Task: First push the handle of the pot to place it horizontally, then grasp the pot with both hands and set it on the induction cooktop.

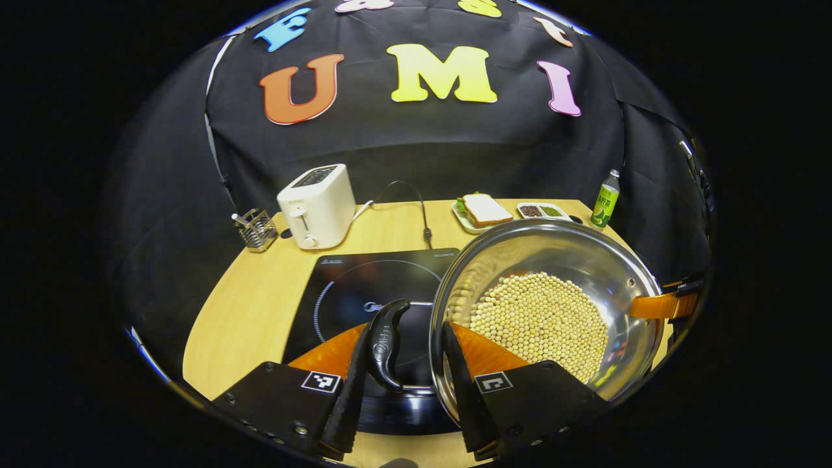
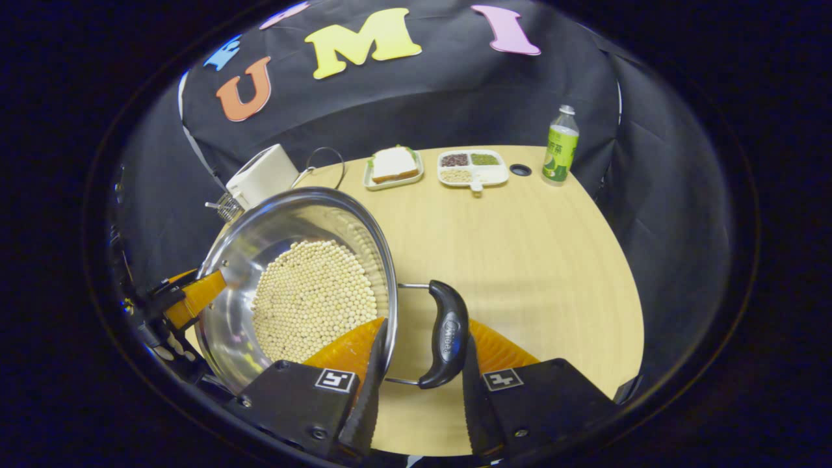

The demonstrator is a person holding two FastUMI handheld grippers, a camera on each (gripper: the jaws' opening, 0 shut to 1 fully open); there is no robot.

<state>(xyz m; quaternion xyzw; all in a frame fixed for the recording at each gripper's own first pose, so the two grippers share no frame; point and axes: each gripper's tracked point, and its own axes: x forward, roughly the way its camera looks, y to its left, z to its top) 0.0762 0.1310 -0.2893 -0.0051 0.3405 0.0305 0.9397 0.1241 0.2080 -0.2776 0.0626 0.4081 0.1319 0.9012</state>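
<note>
A steel pot [image 1: 572, 250] filled with pale beans [image 1: 539, 318] hangs between both grippers, overlapping the right edge of the black induction cooktop [image 1: 351, 286]. My left gripper [image 1: 406, 328] is shut across the pot's black left handle [image 1: 388, 341] and the rim beside it. In the right gripper view, my right gripper [image 2: 422, 331] clamps the other black handle [image 2: 445, 338] against the pot [image 2: 260, 240] wall, above the bare wooden table [image 2: 520, 260]. Each view shows the other gripper's finger on the pot's far side [image 1: 663, 302] [image 2: 192, 292].
Behind the cooktop stand a white toaster [image 1: 317, 205] with its cable and a wire utensil rack [image 1: 255, 229]. At the table's back are a sandwich plate [image 1: 484, 211], a divided dish [image 1: 543, 210] and a green bottle [image 1: 606, 198].
</note>
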